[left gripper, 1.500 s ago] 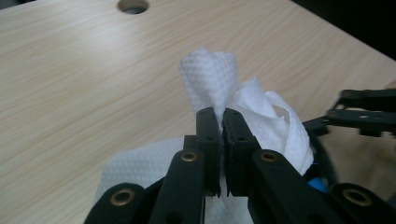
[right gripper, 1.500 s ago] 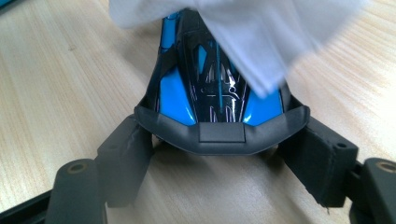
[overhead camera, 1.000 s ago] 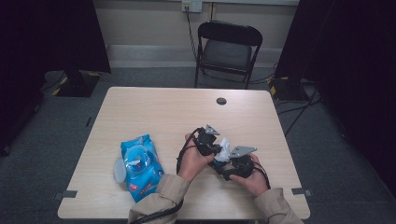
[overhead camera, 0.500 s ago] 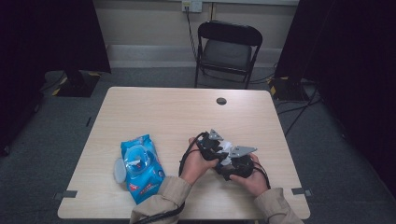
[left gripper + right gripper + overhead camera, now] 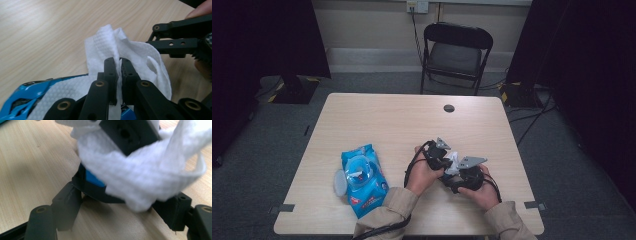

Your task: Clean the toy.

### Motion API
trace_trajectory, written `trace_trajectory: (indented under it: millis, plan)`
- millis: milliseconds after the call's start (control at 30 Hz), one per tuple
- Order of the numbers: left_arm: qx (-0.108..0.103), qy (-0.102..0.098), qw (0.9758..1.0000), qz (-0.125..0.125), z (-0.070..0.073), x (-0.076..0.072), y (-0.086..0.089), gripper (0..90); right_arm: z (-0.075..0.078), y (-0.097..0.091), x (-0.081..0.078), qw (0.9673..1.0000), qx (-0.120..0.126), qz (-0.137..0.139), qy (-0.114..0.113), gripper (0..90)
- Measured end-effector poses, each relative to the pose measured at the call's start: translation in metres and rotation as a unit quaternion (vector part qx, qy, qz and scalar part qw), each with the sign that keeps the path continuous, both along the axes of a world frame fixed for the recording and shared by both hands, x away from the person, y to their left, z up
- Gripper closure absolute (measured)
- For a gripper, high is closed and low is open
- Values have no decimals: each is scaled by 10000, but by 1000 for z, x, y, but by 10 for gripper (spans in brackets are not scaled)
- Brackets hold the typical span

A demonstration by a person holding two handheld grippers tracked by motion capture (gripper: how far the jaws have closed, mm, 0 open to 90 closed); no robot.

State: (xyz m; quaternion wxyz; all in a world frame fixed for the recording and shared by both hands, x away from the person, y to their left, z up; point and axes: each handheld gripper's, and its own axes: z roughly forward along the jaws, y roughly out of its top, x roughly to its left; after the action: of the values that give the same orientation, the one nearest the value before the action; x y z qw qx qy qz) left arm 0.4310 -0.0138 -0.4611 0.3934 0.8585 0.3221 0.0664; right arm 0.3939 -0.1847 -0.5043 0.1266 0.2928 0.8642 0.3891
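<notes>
Wet wipe [image 5: 454,161] sits white between the left gripper [image 5: 446,162] and the right gripper [image 5: 458,172] in the high view, over the table [image 5: 402,125], well right of the blue wipes pack [image 5: 362,180] with its lid open. In the left gripper view, the left gripper [image 5: 119,67] has just been closing and now pinches a fold of the wipe [image 5: 117,47] between its pads. In the right gripper view, the right gripper [image 5: 120,203] stands wide, the wipe [image 5: 140,172] draped above and between its jaws, unclamped. The step looks like spreading the wipe; next, the right jaws would need to close on a free edge.
</notes>
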Motion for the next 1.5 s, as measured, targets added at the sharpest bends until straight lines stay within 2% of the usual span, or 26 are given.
trace_trajectory:
  millis: [267, 400, 600, 867, 967, 1067, 1133, 1200, 1333, 1433, 1500]
  plan:
    - [56, -127, 9996, 254, 3, 10, 17, 854, 0, 0, 0, 10000, 5, -1, 4, 262]
    - [15, -114, 9989, 461, 2, 16, 27, 854, 0, 0, 0, 10000, 4, 1, 4, 262]
    - [94, -104, 9977, 659, 0, 22, 39, 854, 0, 0, 0, 10000, 4, -2, 12, 262]
    - [103, -30, 9944, 1048, -7, 30, 58, 854, 0, 0, 0, 10000, 3, 0, 11, 262]
    - [215, -48, 9936, 1111, -7, 32, 63, 854, 0, 0, 0, 10000, 6, -3, 11, 262]
    - [224, -23, 9918, 1257, -9, 33, 68, 854, 0, 0, 0, 10000, 5, -3, 11, 263]
    - [343, 25, 9909, 1300, -8, 34, 71, 854, 0, 0, 0, 10000, 5, -4, 11, 262]
    - [340, 25, 9895, 1403, -9, 35, 73, 854, 0, 0, 0, 10000, 5, -3, 10, 262]
    - [260, 80, 9886, 1483, -10, 36, 76, 854, 0, 0, 0, 10000, 1, 1, 10, 262]
    - [156, 28, 9892, 1456, -4, 34, 76, 855, 0, 0, 0, 10000, 2, 1, 10, 262]
    - [76, -10, 9906, 1368, 1, 32, 74, 856, 0, 0, 0, 10000, 6, -3, 11, 262]
